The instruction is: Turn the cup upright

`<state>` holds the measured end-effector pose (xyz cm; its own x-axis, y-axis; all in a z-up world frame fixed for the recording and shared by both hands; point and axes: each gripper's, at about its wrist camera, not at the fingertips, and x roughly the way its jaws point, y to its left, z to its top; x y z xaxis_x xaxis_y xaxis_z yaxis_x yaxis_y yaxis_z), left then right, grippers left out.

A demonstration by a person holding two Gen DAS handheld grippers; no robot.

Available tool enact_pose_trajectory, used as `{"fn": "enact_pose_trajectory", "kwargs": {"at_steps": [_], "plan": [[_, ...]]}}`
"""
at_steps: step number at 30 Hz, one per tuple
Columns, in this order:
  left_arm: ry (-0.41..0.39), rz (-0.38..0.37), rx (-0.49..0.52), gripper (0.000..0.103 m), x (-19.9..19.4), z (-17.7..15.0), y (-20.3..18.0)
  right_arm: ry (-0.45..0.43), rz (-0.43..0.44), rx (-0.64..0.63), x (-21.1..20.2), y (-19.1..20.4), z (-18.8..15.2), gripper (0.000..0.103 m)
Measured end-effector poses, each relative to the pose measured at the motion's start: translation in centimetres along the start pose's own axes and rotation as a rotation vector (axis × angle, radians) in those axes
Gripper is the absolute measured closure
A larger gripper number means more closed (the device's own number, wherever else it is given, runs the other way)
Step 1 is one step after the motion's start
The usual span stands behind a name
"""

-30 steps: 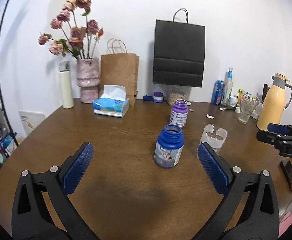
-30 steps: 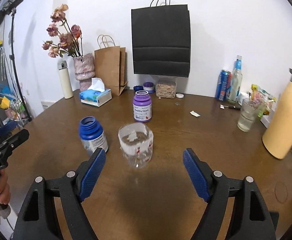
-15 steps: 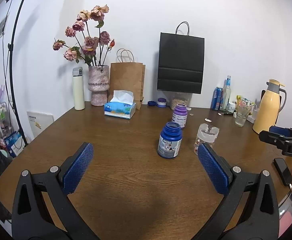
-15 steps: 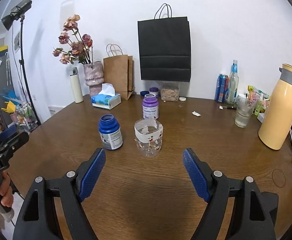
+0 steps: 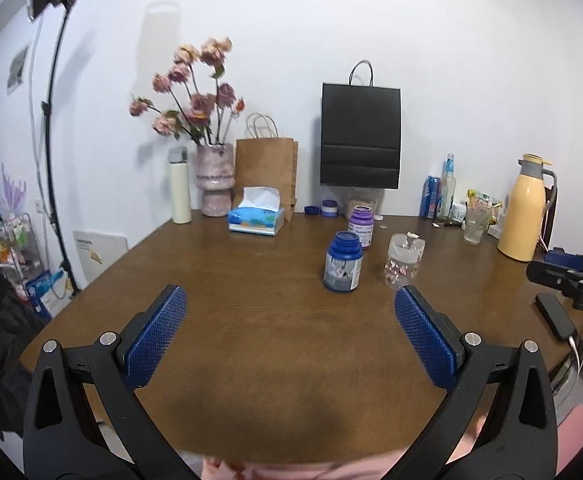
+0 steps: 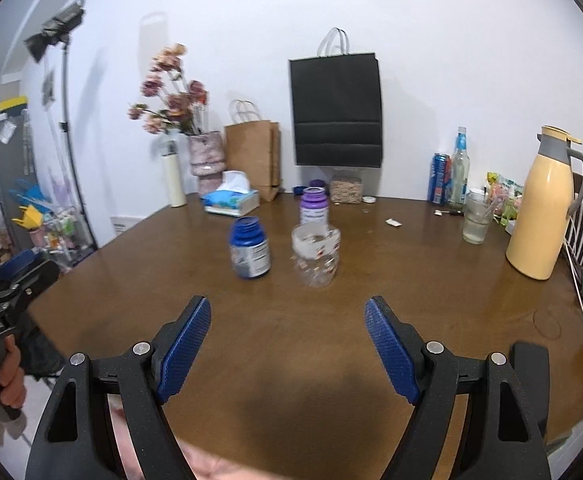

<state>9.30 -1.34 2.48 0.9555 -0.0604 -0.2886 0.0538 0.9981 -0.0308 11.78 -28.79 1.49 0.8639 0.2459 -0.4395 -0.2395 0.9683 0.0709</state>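
Both tongs are hanging over the near edge of the brown table (image 5: 251,352), and neither one has anything in it. The left gripper (image 5: 290,328) is spread wide, blue pads with nothing but bare wood between them. Same deal with the right gripper (image 6: 287,332): jaws well apart, holding nothing, nothing touching the pads.

Ahead of the right tongs, pretty much centred between its fingers but well clear of the tips, sits the clear plastic cup (image 6: 315,256) on the table. It's got little red prints on it and a white band around its top end. The picture is a bit blurry, so I can't say for sure which end is the mouth. From the left tongs that cup (image 5: 405,260) is out ahead of its right finger.

Just left of the cup is a blue jar (image 6: 249,248) with its lid off, standing upright, close to it but not touching. A bit further back there's a purple-lidded bottle (image 6: 313,208).

Way at the back against the wall: a tissue box (image 6: 231,200), a vase of dried flowers (image 5: 213,184), a brown paper bag (image 5: 267,172) and a black paper bag (image 6: 337,112). Off to the far right stands a yellow thermos jug (image 6: 543,208) with a drinking glass (image 6: 477,218) beside it.
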Motion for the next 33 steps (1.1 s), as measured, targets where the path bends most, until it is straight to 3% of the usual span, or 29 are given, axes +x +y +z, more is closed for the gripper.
{"fn": "enact_pose_trajectory", "kwargs": {"at_steps": [6,11,16,33], "plan": [[0.028,-0.009,0.038,0.0,-4.9,-4.5,-0.4,0.0,0.002,-0.018,-3.8,2.6,-4.4,0.019],[0.029,-0.011,0.011,0.0,-7.4,-7.2,-1.6,-0.034,0.007,-0.014,-6.1,4.2,-7.3,0.019],[-0.049,0.027,-0.019,0.0,-8.5,-6.3,-1.1,-0.047,0.005,0.003,-7.4,4.8,-8.1,0.019],[-0.041,0.015,0.006,0.0,-8.6,-6.4,-1.5,-0.036,-0.008,0.012,-7.4,4.9,-8.1,0.019]]}}
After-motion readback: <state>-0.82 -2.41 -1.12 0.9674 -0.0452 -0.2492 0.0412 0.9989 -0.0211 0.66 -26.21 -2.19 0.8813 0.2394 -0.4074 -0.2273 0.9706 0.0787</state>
